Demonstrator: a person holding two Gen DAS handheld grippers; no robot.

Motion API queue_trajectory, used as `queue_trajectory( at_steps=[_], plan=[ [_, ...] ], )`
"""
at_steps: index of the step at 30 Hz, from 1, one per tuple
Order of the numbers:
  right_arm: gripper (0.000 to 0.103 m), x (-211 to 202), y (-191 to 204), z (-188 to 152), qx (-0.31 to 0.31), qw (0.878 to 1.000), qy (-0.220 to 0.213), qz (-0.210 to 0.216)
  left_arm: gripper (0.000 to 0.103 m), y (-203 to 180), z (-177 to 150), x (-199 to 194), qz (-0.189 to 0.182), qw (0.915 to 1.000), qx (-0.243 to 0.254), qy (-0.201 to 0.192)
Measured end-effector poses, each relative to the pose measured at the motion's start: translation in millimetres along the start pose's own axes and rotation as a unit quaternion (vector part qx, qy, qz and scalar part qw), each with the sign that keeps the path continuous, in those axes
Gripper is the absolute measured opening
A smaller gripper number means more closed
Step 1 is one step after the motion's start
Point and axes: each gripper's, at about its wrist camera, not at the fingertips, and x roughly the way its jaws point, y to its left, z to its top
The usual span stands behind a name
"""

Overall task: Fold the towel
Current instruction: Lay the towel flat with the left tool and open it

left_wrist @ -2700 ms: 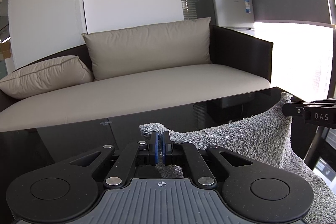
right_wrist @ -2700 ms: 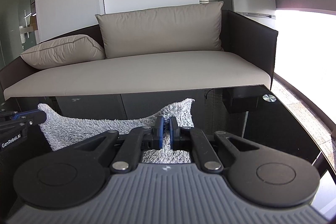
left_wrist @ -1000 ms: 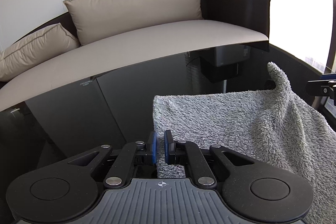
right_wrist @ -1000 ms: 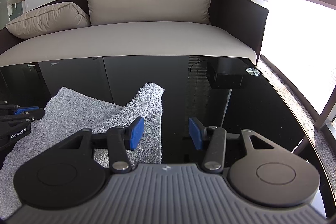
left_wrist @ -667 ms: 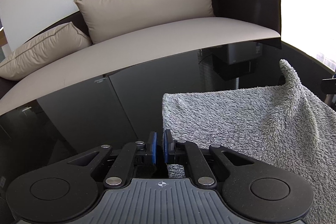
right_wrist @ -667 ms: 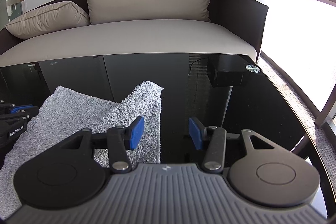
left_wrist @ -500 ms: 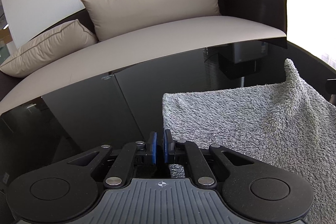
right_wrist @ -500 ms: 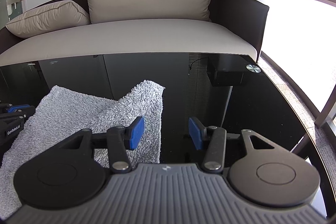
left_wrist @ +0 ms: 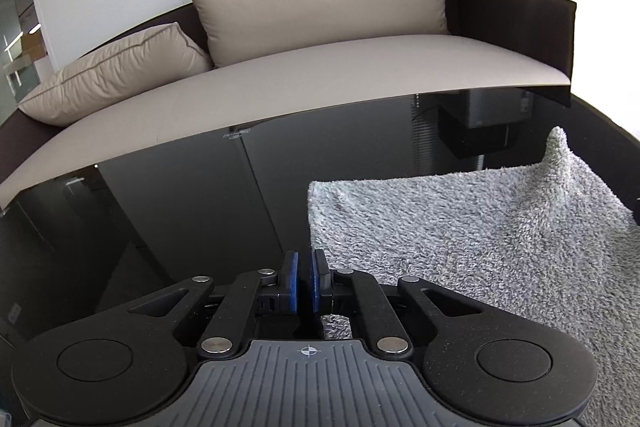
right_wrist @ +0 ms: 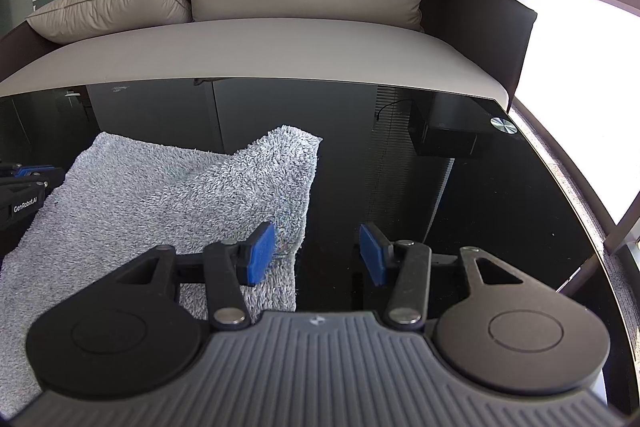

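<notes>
The grey towel (left_wrist: 460,227) lay folded on the black glass table (left_wrist: 180,211), its left edge just beside the left gripper (left_wrist: 305,283), whose blue pads were pressed together with nothing visibly pinched between them. Bare glass stretched leftward and ahead to the beige sofa (left_wrist: 320,75). Only the right wrist view showed the right gripper (right_wrist: 318,253), jaws spread and empty over the towel's right edge, with open glass running to the table's far right rim.
</notes>
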Motion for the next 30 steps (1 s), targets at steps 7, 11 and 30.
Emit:
queue_trajectory(
  at_steps=[7, 11, 30],
  plan=[
    [0.050, 22, 20, 8, -0.040, 0.999, 0.001, -0.015, 0.007, -6, -3, -1, 0.002, 0.9999, 0.012, 0.000],
    [0.050, 28, 27, 7, -0.064, 0.997, 0.004, -0.034, 0.008, -6, -4, 0, 0.002, 0.9999, 0.014, -0.001],
    [0.064, 19, 9, 2, -0.015, 0.998, 0.016, -0.064, 0.010, -5, -4, -2, 0.002, 0.9999, 0.013, -0.007]
  ],
)
